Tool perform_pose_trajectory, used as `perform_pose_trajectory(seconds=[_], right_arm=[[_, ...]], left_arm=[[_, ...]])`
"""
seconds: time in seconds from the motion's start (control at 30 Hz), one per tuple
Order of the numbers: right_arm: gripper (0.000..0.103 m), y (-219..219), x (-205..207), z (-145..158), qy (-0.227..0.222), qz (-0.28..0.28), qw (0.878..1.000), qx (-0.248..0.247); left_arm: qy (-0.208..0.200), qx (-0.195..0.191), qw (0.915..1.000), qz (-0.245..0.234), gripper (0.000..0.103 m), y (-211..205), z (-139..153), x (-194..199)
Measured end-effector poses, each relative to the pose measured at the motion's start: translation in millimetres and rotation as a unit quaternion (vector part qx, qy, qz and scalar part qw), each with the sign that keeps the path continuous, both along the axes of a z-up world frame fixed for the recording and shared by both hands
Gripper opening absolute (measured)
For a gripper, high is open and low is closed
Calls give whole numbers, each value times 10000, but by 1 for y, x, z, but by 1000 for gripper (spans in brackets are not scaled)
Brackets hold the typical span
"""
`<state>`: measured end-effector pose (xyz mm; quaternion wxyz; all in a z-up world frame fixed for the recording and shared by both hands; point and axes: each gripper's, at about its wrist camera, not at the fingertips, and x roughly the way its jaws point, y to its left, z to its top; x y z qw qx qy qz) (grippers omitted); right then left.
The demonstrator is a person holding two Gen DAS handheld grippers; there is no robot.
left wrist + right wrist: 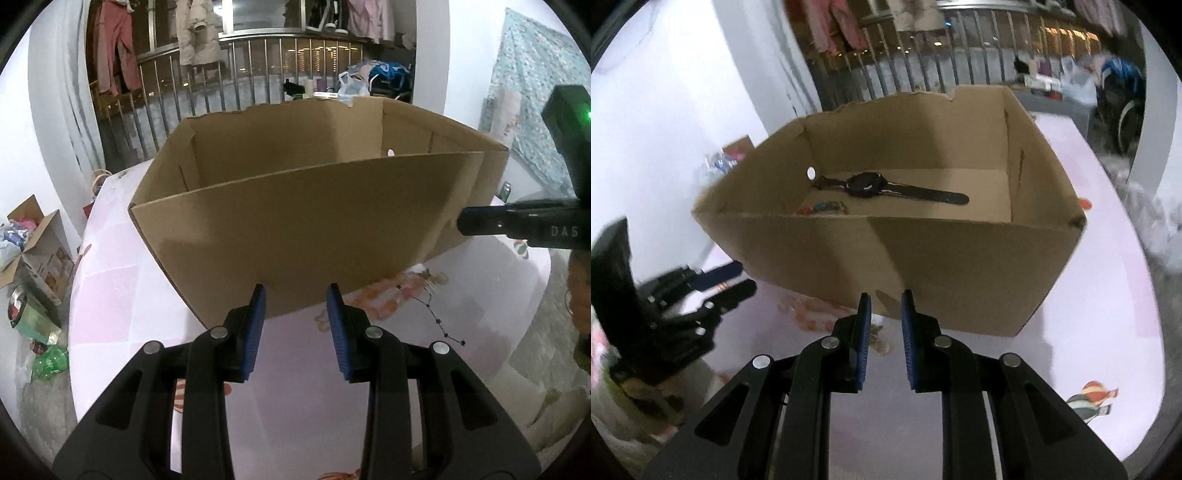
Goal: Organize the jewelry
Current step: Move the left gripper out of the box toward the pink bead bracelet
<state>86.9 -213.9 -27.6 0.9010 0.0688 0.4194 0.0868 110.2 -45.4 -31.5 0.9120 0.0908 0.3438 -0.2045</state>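
An open cardboard box (295,221) stands on the pink table (122,295). In the right wrist view the box (960,266) holds a black watch (886,189) and a small coloured bracelet (823,207) near its left wall. A dark beaded necklace (439,321) and a gold piece (430,278) lie on the table by the box's near right corner. My left gripper (295,291) is open and empty, just in front of the box wall. My right gripper (885,295) is open and empty, above small gold jewelry (877,338) lying in front of the box.
The other gripper's body (535,225) reaches in at the right of the left wrist view; the left gripper (716,284) shows at the left of the right wrist view. An open carton and clutter (33,258) sit on the floor left. A railing (221,92) with hanging clothes stands behind.
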Motion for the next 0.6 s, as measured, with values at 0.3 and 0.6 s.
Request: perform_pose_trajectory(seconds=[0.3,0.6], right_arm=[[10,-7,5,8,-366,-854,9953,-276],[10,4,-1,-20,125,-534,9985,-3]], left_arm=[[169,91,9995,-259,32,-8,-7,-2],[429,239,9977,-464,32,-19,-23,3]])
